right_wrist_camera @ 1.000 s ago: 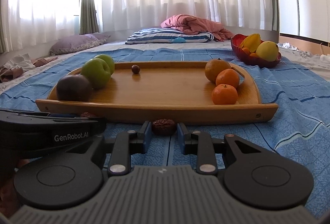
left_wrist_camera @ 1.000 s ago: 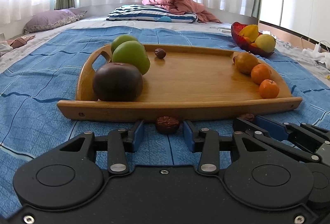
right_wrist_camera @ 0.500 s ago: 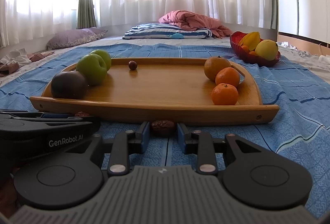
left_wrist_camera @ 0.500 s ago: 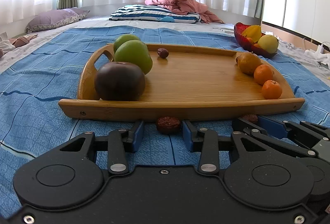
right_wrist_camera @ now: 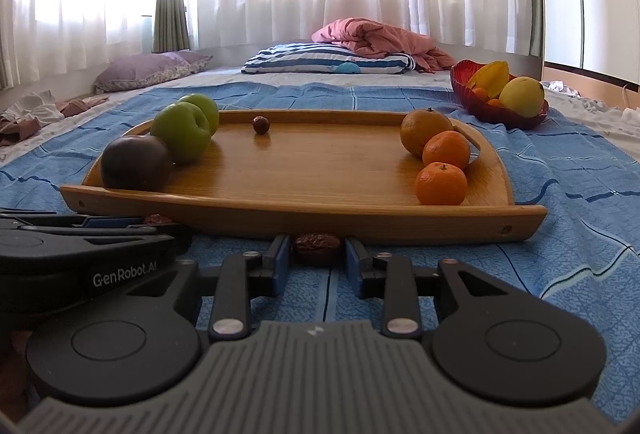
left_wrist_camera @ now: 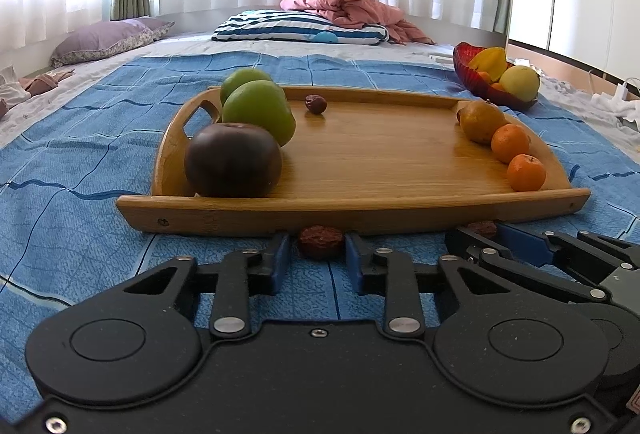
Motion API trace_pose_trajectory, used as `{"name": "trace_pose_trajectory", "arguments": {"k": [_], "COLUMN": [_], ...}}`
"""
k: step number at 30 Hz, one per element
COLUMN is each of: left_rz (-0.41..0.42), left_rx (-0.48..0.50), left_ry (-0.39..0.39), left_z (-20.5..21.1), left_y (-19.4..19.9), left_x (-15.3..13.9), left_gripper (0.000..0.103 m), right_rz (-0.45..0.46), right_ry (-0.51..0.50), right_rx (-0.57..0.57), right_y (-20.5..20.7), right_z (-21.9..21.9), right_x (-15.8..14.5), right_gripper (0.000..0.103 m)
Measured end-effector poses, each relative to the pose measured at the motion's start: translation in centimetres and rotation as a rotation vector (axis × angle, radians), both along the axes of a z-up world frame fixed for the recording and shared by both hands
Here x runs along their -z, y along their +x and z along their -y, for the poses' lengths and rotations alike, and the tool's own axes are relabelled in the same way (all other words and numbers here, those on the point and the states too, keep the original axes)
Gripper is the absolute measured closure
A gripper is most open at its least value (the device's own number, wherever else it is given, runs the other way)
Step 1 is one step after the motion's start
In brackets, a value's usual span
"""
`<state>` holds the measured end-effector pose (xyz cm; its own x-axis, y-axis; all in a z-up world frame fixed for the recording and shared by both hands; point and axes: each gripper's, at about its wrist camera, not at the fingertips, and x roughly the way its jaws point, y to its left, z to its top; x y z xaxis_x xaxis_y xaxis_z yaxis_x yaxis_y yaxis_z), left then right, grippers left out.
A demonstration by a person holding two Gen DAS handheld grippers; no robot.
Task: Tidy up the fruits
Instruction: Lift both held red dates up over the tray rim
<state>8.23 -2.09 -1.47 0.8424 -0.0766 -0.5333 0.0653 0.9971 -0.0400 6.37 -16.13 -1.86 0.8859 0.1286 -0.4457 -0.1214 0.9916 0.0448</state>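
Observation:
On the blue cloth, just in front of the wooden tray, lie two brown dates. My left gripper is closing on the left date, its blue pads against the date's sides. My right gripper is closing too, with the right date pinched between its pads. Each gripper shows in the other's view: the right gripper and the left gripper. On the tray sit a dark round fruit, two green apples, a small date and three oranges.
A red bowl of yellow and orange fruit stands beyond the tray's right end. Pillows and a pink blanket lie at the far end of the bed, under curtained windows. Loose clothes lie at the far left.
The left gripper's fingers have drawn in around the left date. The right gripper's fingers stand about as before around the right date. Both hands have kept their place.

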Motion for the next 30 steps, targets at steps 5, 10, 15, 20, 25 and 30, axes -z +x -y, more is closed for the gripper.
{"name": "trace_pose_trajectory", "arguments": {"k": [5, 10, 15, 20, 25, 30], "left_rz": [-0.006, -0.011, -0.015, -0.014, -0.006, 0.005], "left_rx": [0.006, 0.011, 0.018, 0.024, 0.032, 0.042], "left_ry": [0.004, 0.014, 0.014, 0.008, 0.001, -0.002], "left_z": [0.1, 0.3, 0.4, 0.4, 0.5, 0.7], "left_y": [-0.2, -0.3, -0.6, -0.8, -1.1, -1.3], "left_x": [-0.4, -0.7, -1.0, -1.6, -2.4, -3.1], "left_gripper": [0.079, 0.079, 0.079, 0.079, 0.079, 0.079], "right_rz": [-0.004, -0.005, -0.004, 0.007, 0.022, 0.033], "right_ry": [0.016, 0.022, 0.025, 0.032, 0.039, 0.044], "right_rx": [-0.009, -0.013, -0.014, -0.013, -0.010, -0.004], "right_y": [-0.1, -0.4, -0.5, -1.1, -1.3, -1.5], "right_z": [0.2, 0.3, 0.4, 0.5, 0.7, 0.9], "right_x": [-0.1, -0.2, -0.3, -0.8, -1.5, -2.1], "right_gripper": [0.067, 0.067, 0.067, 0.067, 0.067, 0.067]}}
